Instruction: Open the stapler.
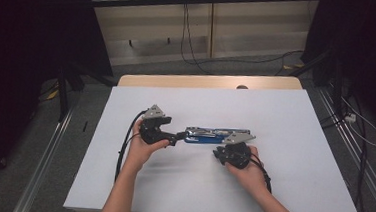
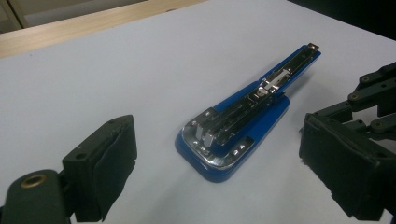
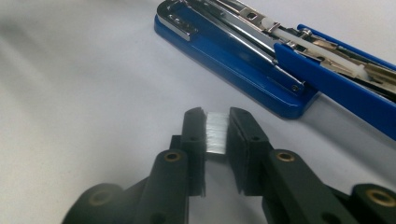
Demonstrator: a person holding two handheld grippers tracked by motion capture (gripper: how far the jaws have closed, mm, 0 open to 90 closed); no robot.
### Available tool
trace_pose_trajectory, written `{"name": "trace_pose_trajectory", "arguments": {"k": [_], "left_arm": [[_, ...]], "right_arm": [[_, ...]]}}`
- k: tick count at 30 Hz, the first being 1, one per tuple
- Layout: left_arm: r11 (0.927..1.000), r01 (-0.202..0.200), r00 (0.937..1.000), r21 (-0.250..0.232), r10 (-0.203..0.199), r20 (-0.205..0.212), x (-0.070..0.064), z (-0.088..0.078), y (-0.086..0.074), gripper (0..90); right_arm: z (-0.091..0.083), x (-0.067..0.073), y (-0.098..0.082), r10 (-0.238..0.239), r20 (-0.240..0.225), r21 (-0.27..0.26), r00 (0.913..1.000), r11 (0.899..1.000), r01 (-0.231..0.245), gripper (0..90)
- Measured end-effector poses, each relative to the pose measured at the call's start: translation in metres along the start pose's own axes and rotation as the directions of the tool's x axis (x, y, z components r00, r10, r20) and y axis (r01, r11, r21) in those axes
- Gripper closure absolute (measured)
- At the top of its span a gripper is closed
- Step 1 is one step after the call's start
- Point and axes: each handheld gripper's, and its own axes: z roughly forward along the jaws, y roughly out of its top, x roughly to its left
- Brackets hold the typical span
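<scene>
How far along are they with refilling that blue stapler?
Done: the stapler lies swung open on the white table, its metal channel bare. In hand: the right gripper pinches a silvery strip of staples beside it, while the left gripper waits wide open. Left, most likely: loading the strip and closing the stapler.

No legible text, label, brand, number or sign in any view. Checked the blue stapler [image 2: 233, 126] body and its metal rail: bare, no marking readable. Checked the desk [image 1: 298, 144] surface: plain. Nothing readable on the black pads [image 2: 112, 163] either.
</scene>
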Motion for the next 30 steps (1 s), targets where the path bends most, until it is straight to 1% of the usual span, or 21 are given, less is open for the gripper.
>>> {"name": "trace_pose_trajectory", "arguments": {"k": [2,7,13,15,16,17,25,27,28,30], "left_arm": [[0.9999,0.008,1.0,-0.009,-0.008,0.0,0.0,-0.001,0.0,11.4],[1.0,-0.001,1.0,-0.004,0.001,-0.007,0.002,-0.003,0.001,11.4],[1.0,0.001,1.0,-0.009,-0.001,-0.008,0.002,-0.004,0.001,11.4],[0.9999,0.004,0.9999,-0.01,-0.004,-0.01,0.002,-0.005,0.001,11.4],[0.9998,0.009,0.9999,-0.016,-0.009,-0.01,0.001,-0.005,0.001,11.4],[0.9999,0.0,0.9999,-0.012,0.0,-0.014,0.002,-0.006,0.001,11.4],[0.9999,0.006,0.9997,-0.009,-0.006,-0.025,0.004,-0.009,0.001,11.0],[0.9999,0.0,0.9996,-0.014,0.0,-0.027,0.005,-0.011,0.001,11.0],[0.9998,0.008,0.9996,-0.018,-0.008,-0.025,0.005,-0.011,0.001,11.0],[0.9998,0.003,0.9996,-0.017,-0.003,-0.027,0.006,-0.012,0.002,10.6]], "right_arm": [[0.0,-0.001,0.0,0.002,-0.008,-0.001,1.0,1.0,-0.002,79.0],[0.0,-0.002,0.0,-0.005,-0.013,0.002,0.9999,1.0,0.005,78.3],[0.0,-0.002,0.001,-0.025,-0.02,0.009,0.9995,1.0,0.025,79.0],[0.001,-0.005,0.002,-0.037,-0.035,0.012,0.9987,0.999,0.037,79.3],[0.001,-0.005,0.002,-0.037,-0.035,0.012,0.9987,0.999,0.037,79.3],[0.001,-0.005,0.002,-0.042,-0.039,0.016,0.9984,0.999,0.042,79.3],[0.001,-0.011,0.005,-0.066,-0.074,0.024,0.995,0.997,0.068,79.3],[0.0,-0.013,0.006,-0.063,-0.092,0.018,0.9937,0.998,0.065,79.3],[-0.001,-0.014,0.007,-0.06,-0.104,0.013,0.9928,0.998,0.062,79.3],[-0.002,-0.015,0.01,-0.074,-0.106,0.008,0.9916,0.997,0.075,79.3]]}}
